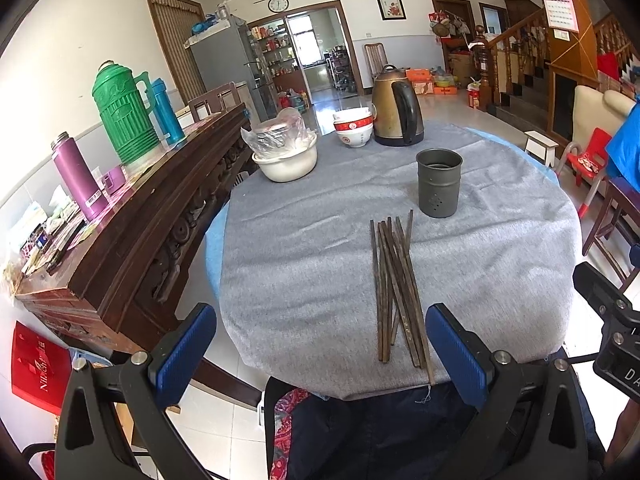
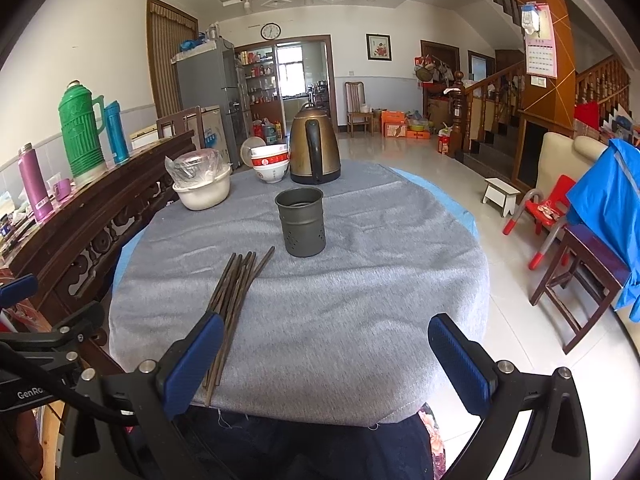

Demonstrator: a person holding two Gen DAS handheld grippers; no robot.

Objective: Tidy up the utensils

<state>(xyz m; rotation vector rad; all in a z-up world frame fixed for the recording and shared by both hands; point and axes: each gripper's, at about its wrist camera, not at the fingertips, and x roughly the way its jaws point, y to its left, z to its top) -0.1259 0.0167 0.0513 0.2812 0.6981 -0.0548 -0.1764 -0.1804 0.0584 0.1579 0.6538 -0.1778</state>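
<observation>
A: Status of the work area?

B: The tabletop (image 2: 360,280), under a grey cloth, carries a metal holder cup (image 2: 300,222) standing upright near its centre. A loose bundle of dark chopsticks (image 1: 396,288) lies flat on the near side of the cup, tips fanned slightly toward it, rear ends reaching the near tabletop edge. A kettle (image 2: 314,148), stacked bowls (image 2: 271,164) and a white basin (image 2: 204,190) sit beyond the cup.

A: Procedure for the step in hand?

B: Likely the first pickup. Approach the bundle crosswise near mid-length, close on a few sticks only, lift level, then tilt upright over the cup mouth before release. A grip near one end would let them pivot.

A: Claw condition?

B: Left claw (image 1: 320,354): fingers wide apart, empty, hovering over the near edge, right pad just beside the bundle. Right claw (image 2: 326,360): equally wide apart, empty, with the bundle's rear ends passing behind its left pad; contact cannot be confirmed.
</observation>
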